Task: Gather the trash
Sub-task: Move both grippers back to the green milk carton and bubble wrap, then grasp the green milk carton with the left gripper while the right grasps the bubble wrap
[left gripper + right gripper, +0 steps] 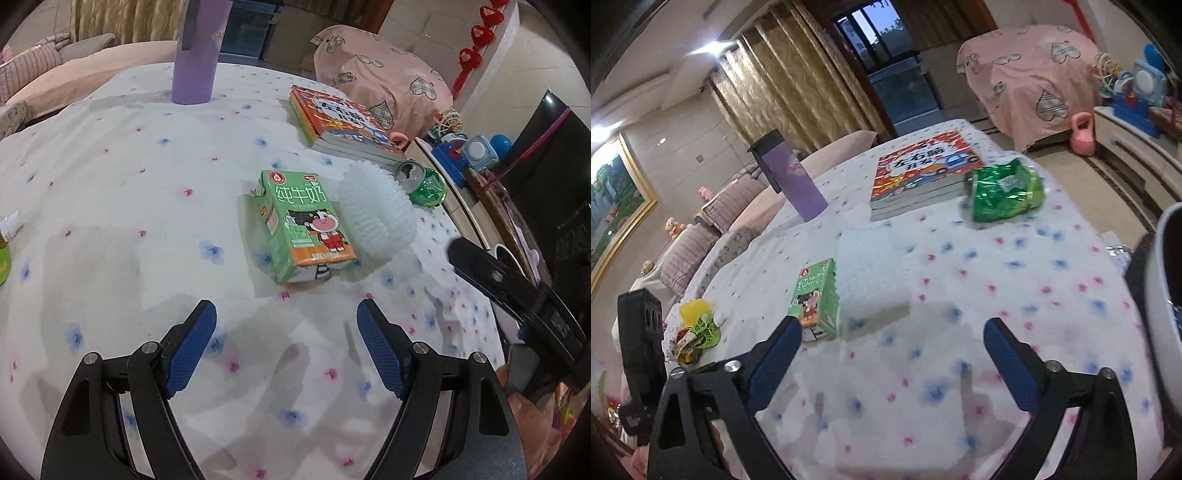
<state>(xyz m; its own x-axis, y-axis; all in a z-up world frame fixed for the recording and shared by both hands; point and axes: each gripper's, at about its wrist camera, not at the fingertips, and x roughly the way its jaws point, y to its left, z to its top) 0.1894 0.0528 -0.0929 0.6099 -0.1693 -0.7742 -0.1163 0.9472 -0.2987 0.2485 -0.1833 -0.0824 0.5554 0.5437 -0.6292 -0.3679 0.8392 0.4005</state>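
while both tongs, left gripper (286, 317) and right gripper (892, 338), gape wide and empty, approach the milk carton (301, 227) mid-table (110, 192); next, straddle and clamp it

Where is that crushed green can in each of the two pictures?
Left wrist view: the crushed green can lies right of centre, behind the white foam net and near the table's far right edge.
Right wrist view: the can sits upper right of centre, just right of the books.
Shared landmark: the stack of books, beside the can in both views.
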